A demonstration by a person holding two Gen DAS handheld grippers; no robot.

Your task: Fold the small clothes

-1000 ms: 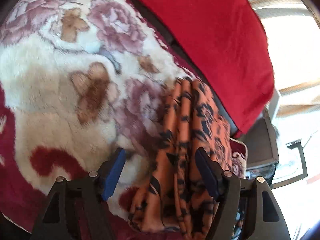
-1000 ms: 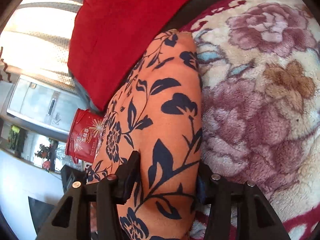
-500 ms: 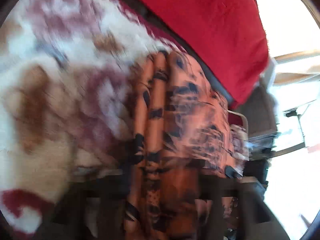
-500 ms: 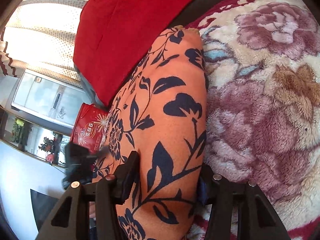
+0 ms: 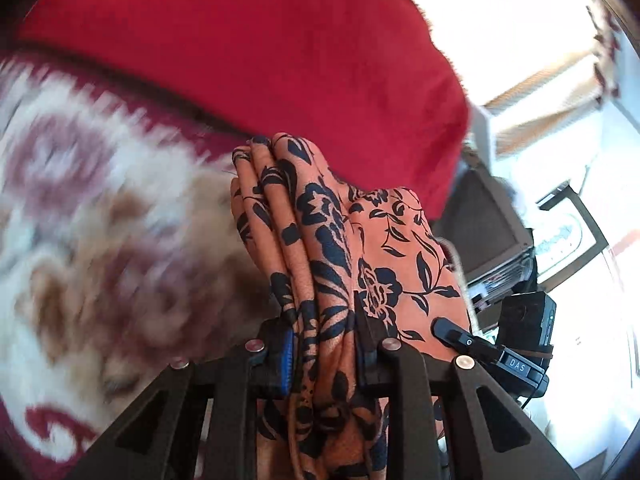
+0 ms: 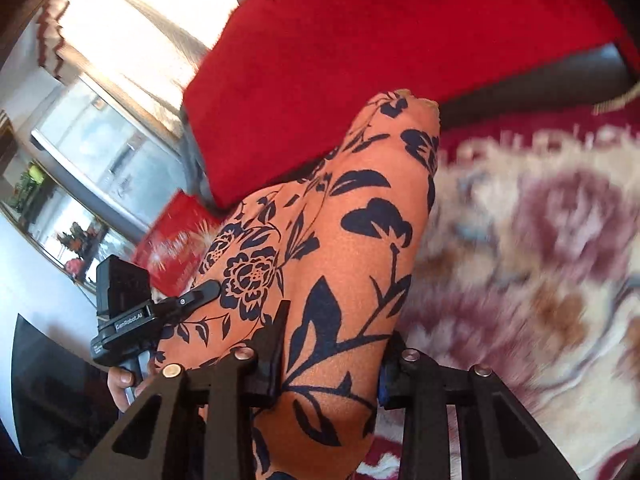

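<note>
Left wrist view: the left tool (image 5: pixel 324 344) is clamped on a bunched, multi-layer edge of the orange floral garment (image 5: pixel 316 240); the fabric fills the gap between both fingers and hangs below them. The pleated layers run forward from the fingers, held above the floral fleece blanket (image 5: pixel 100 232), which is blurred. To the right of the bunch, a flatter panel of the same garment spreads out, and the tip of the right tool (image 5: pixel 452 330) lies against it. Behind the garment lies a red cushion (image 5: pixel 260 52).

Right wrist view: the right tool (image 6: pixel 332 344) is clenched on a broad fold of the orange floral garment (image 6: pixel 352 248); the cloth bulges between the fingers and extends forward as a smooth, taut panel. The left tool (image 6: pixel 200 294) touches the garment's left edge, with a person's hand (image 6: pixel 128 380) on its handle. The floral fleece blanket (image 6: pixel 532 264) lies to the right, blurred. The red cushion (image 6: pixel 380 36) sits beyond the garment's far end.
</note>
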